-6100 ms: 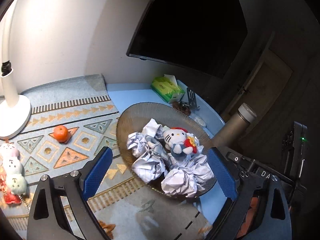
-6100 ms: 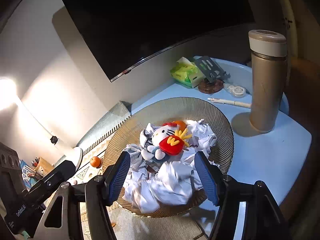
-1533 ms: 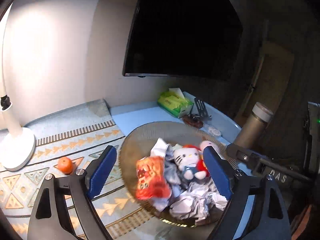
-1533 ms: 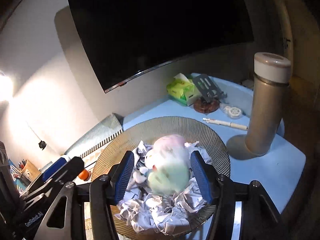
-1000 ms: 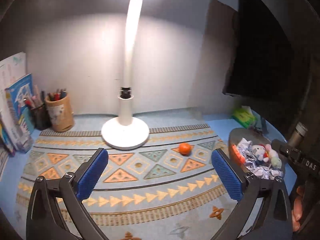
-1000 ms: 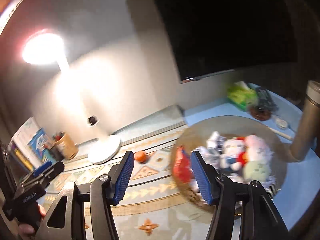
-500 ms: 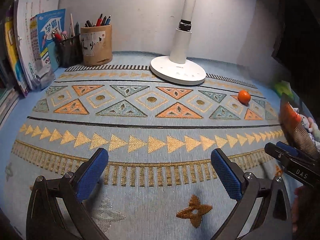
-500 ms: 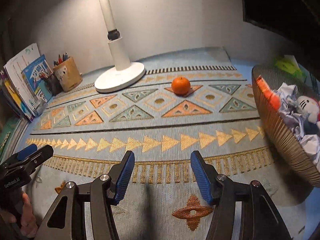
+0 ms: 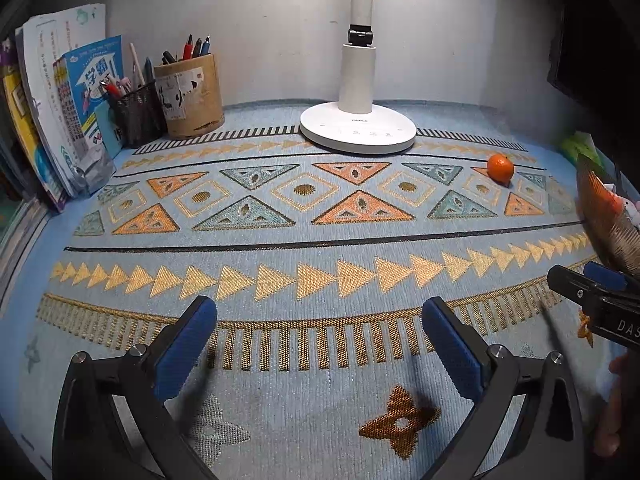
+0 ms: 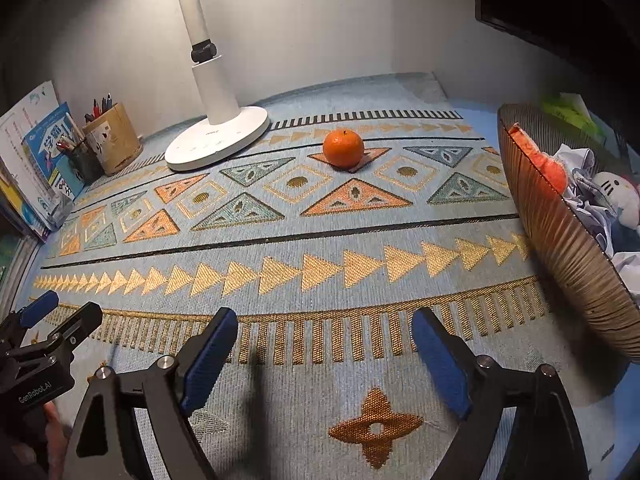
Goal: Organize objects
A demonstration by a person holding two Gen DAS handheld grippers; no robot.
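Both grippers are hovering low over the patterned blue woven mat [image 10: 280, 240]. Left gripper [image 9: 320, 344] standing wide, empty; right gripper [image 10: 324, 354] opening, nothing between its jaws. Small round orange tangerine [image 10: 343, 148] sitting beside the ribbed brown bowl [image 10: 568, 248] of toys. Best approach: straddling the fruit squarely, closing gently.

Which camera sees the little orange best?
The right wrist view shows the orange best: it looks big and sharp there, its stem dimple visible, sitting on the patterned mat beside the lamp base. The left wrist view also shows it whole, but small and far toward the right side.
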